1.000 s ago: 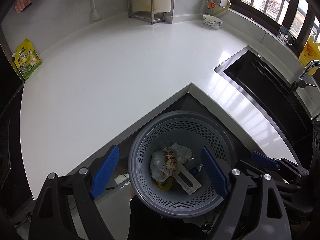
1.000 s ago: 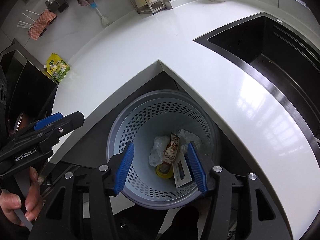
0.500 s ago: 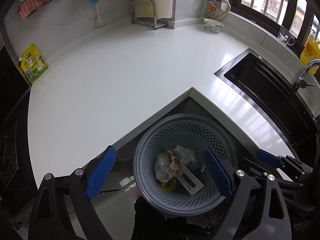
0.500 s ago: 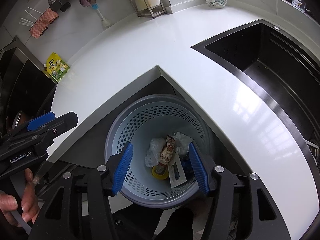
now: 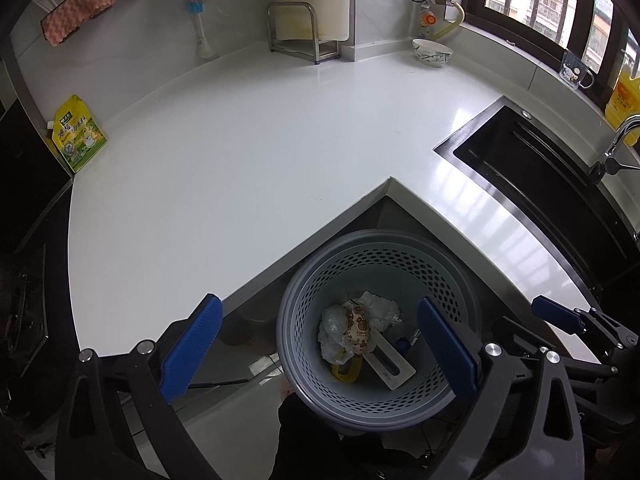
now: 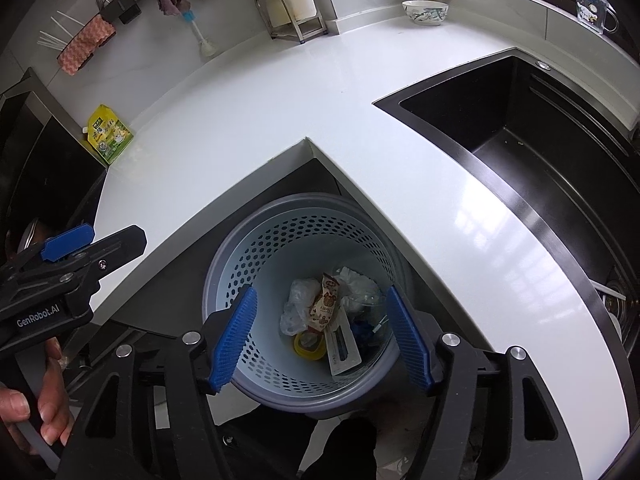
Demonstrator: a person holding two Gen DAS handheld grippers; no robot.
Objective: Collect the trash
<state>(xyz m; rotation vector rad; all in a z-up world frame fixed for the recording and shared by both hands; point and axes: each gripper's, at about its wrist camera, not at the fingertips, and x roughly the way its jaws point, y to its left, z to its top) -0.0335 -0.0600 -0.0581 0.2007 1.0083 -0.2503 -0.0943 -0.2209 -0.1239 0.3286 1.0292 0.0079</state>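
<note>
Now both grippers, left gripper (image 5: 318,346) and right gripper (image 6: 322,338), are opening, holding nothing. Below sits a round plastic basket (image 5: 460,276) full of holes. Crinkly wrappers (image 5: 360,326) lie inside.

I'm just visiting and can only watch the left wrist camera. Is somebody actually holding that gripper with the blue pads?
Observer: Yes. The right wrist view shows a hand wrapped round the handle of the left gripper, whose jaws are opening with nothing gripped.
Operator: And the other gripper at my right edge, is it carrying trash?
Observer: No. The right gripper has its jaws opening with nothing between them. It hangs over the basket, where the trash lies.
</note>
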